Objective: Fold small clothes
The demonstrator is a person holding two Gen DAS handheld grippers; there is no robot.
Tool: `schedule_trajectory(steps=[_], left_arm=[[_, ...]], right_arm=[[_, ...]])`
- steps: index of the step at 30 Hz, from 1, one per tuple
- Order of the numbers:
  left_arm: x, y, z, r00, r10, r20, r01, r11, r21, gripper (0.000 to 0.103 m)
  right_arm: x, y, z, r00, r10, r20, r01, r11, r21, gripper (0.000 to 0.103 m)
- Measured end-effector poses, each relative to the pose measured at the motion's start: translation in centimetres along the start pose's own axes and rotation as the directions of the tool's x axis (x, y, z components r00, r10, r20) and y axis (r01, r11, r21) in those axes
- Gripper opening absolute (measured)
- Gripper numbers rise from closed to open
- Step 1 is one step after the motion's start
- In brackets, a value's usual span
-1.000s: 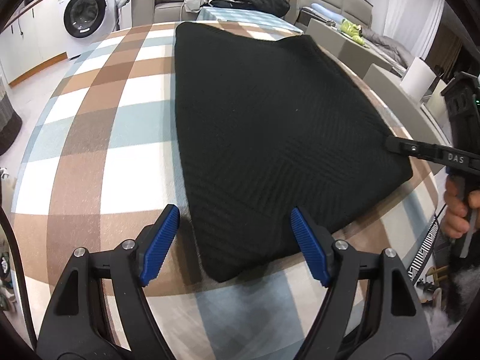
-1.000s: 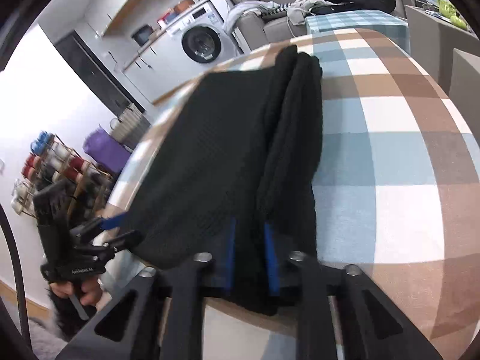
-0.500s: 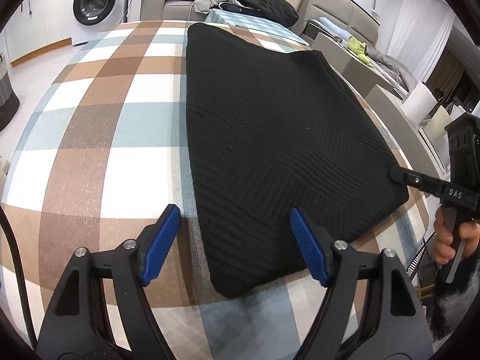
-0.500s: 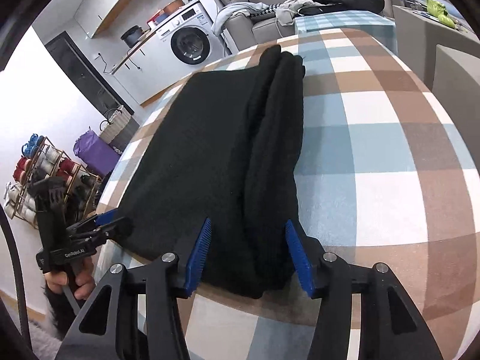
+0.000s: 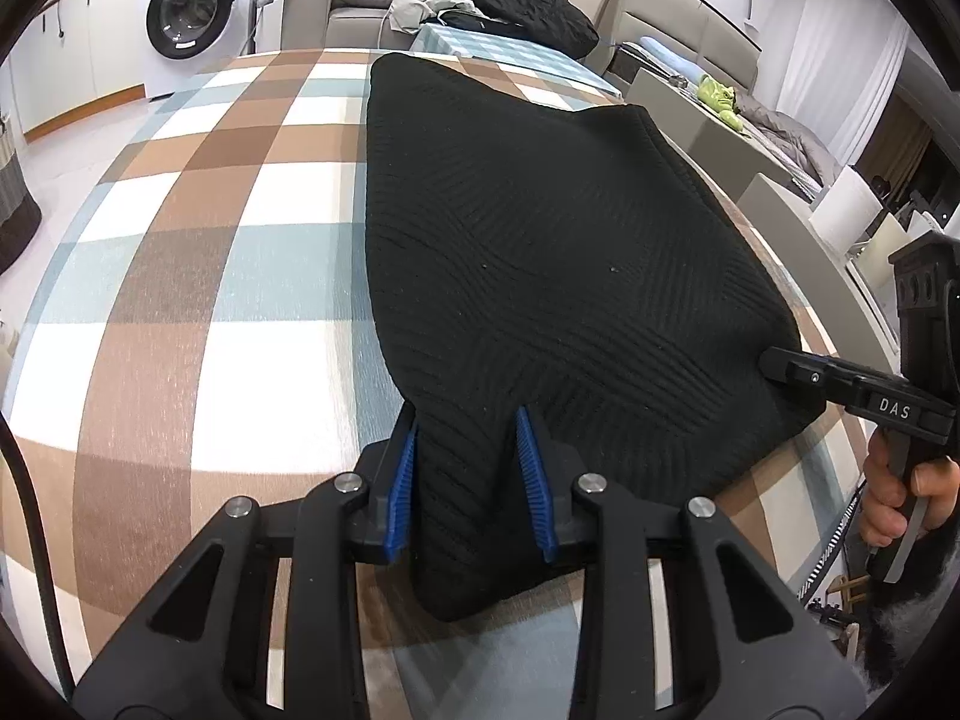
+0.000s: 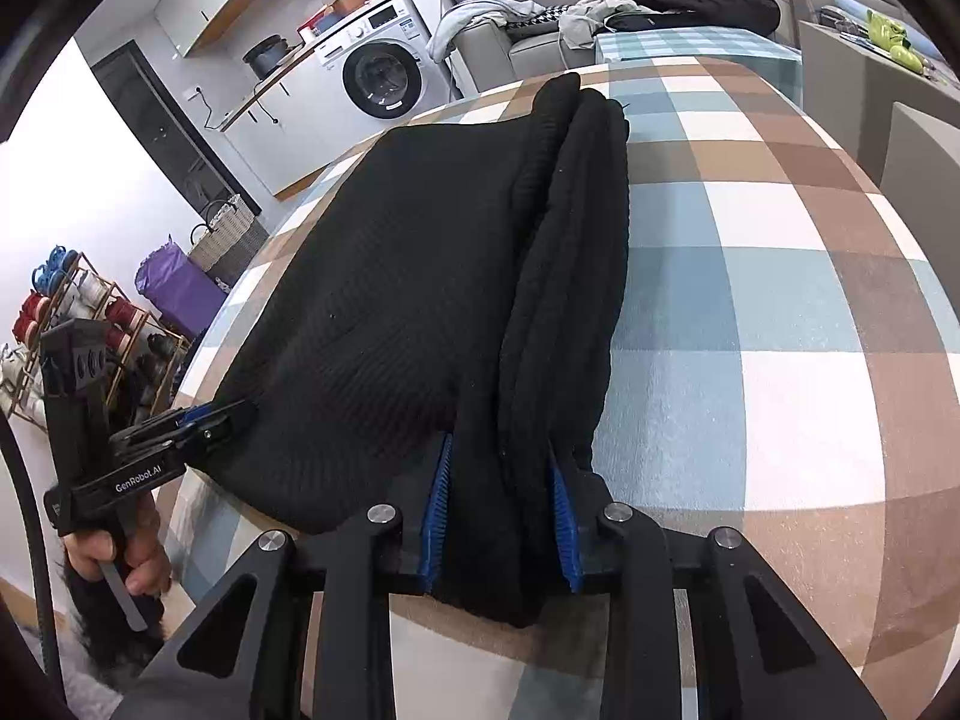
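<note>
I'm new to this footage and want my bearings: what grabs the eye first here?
A big black ribbed knit garment sprawls across the brown, blue and white checked tablecloth. The left tongs pinch its near corner, and the right tongs clamp the folded edge at the other near corner. Behind, a white washing machine stands under a counter.

matt black ribbed knit garment (image 5: pixel 540 276) on smooth checked tablecloth (image 5: pixel 198 276).

Both cameras sit low and close at the near edge of the table (image 5: pixel 180 276), looking forward across it. Each faces the washing machine (image 5: pixel 189 6) beyond, and both share the black knit garment (image 6: pixel 390 300).
</note>
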State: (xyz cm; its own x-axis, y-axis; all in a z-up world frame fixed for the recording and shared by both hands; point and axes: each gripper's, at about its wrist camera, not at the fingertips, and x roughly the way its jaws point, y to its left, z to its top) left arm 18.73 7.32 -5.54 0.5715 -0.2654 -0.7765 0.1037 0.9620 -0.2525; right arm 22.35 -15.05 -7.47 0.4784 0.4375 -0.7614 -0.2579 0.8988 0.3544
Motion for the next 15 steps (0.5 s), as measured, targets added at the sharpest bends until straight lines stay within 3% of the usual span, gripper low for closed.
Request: schedule_trajectory(steps=[15], left_arm=[[2.4, 0.7, 3.5, 0.999, 0.041, 0.013, -0.041, 0.999, -0.009, 0.029]], right_arm=[[1.7, -0.2, 2.3, 1.000, -0.010, 0.016, 0.009, 1.000, 0.027, 0.030]])
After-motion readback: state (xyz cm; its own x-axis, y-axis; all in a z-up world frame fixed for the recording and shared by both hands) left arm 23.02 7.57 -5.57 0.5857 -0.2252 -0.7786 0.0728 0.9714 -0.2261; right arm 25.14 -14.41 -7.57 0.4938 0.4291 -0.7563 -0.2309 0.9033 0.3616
